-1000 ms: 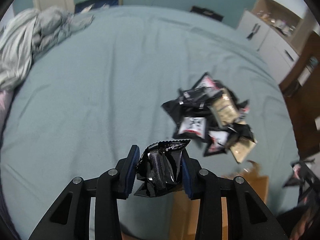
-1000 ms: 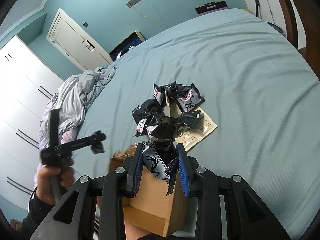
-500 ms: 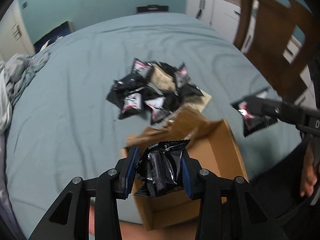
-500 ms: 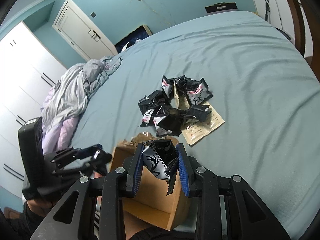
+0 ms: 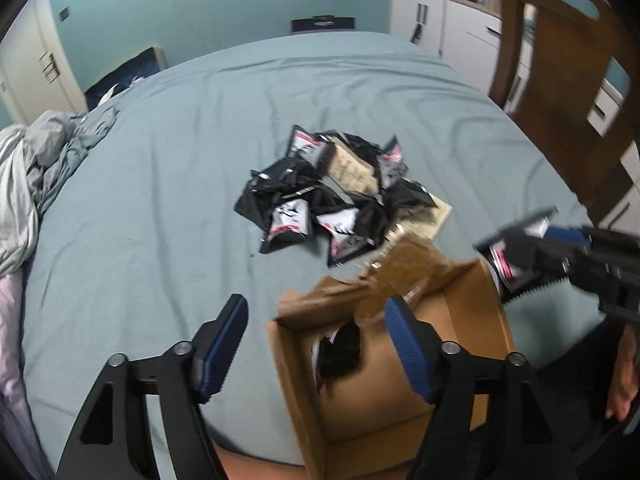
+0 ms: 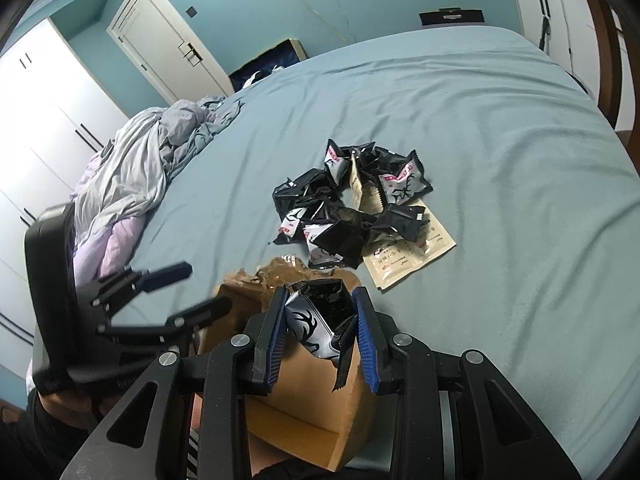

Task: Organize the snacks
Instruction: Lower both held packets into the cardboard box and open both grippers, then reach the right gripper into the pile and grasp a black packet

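- Cardboard box (image 5: pixel 460 364), brown, torn flaps, at the bed's (image 5: pixel 160 220) near edge at 6 o'clock; one black packet (image 5: pixel 340 352) blurred inside, apparently just dropped.
- Left gripper (image 5: pixel 316 336): I have its jaws opening, fingers spread, nothing between them.
- Right gripper (image 6: pixel 320 332): pads pinching a silver-black antler packet (image 6: pixel 316 328) above the box.
- Snack pile (image 6: pixel 352 208): black sachets over beige sachets, at 12 o'clock from the box.
- Risk: I judge the held packet's loose tail could snag the ragged flap and fall onto the sheet.
- Risk: both grippers crowd one opening; a knock could tip the box off the edge.
- Writing: red-and-white labels with an antler motif; print on the beige sachets too small to read.
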`<act>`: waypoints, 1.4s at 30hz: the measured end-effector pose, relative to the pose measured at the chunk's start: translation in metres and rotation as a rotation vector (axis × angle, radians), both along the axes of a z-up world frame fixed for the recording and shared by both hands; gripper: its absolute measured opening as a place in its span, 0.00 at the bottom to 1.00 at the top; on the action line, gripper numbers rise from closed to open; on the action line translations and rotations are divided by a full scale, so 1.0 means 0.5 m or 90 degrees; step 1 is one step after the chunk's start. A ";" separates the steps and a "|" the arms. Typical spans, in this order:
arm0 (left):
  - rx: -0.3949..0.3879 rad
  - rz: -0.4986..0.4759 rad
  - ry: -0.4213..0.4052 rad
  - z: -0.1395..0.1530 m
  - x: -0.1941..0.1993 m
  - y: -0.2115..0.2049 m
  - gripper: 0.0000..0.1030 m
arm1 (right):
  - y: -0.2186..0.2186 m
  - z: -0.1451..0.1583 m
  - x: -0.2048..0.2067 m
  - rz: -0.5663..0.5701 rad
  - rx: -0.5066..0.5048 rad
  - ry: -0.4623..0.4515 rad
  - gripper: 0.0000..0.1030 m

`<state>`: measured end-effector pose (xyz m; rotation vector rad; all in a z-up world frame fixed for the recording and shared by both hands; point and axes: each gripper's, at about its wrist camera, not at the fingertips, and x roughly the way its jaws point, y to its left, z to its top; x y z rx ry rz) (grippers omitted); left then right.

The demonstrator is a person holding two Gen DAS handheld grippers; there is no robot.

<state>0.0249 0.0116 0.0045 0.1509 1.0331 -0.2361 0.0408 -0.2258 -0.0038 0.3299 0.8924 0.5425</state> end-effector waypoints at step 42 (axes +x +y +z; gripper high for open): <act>0.043 0.107 -0.045 0.023 0.031 0.078 0.81 | -0.025 0.034 0.045 -0.059 -0.171 0.029 0.80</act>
